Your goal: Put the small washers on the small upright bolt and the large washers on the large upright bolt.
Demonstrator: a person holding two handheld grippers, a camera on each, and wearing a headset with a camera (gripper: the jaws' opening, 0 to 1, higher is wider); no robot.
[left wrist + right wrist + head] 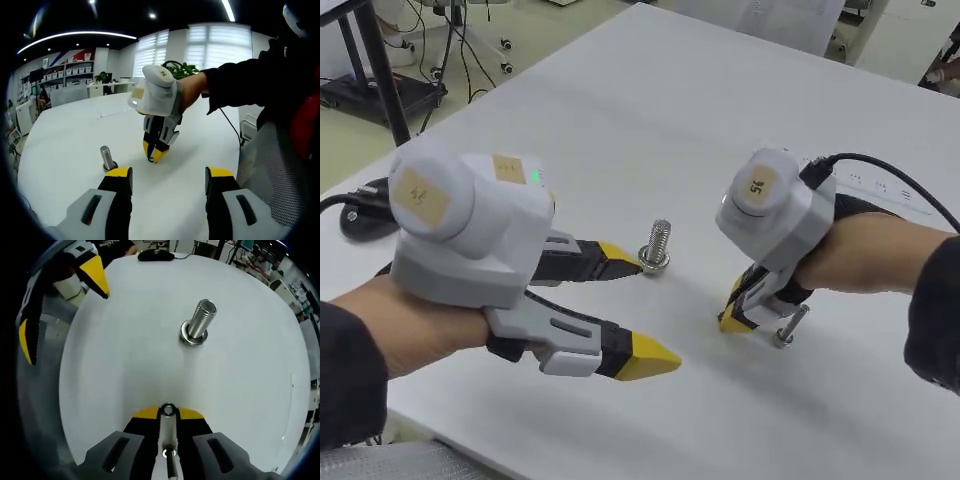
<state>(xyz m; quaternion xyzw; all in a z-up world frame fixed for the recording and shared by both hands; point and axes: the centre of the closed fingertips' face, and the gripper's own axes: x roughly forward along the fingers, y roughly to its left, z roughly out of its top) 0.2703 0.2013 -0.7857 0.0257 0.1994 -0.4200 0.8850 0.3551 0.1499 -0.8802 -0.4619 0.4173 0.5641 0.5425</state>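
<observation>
Status: task looks well along but not closed out. Large bolt [658,243] stands upright mid-table [650,120], threaded shaft bright and clean, with a flat washer [191,338] seated round its foot; whether that is one ring or a stack cannot be told. Small bolt [792,325] sits to the right, well apart from the large one, leaning rather than plumb in the head view. Right tool [169,414] points down at the table with jaws pressed in on the small bolt's thin grey shaft, which runs between them; a small dark-centred ring [169,410] shows at the yellow tips, judged a small washer on that bolt, though it could be the bolt's own end. Left tool [660,310] is spread wide and empty, its upper tip just beside the large bolt's foot. Left to do, as judged: set the small bolt upright, confirm the small washer is seated
</observation>
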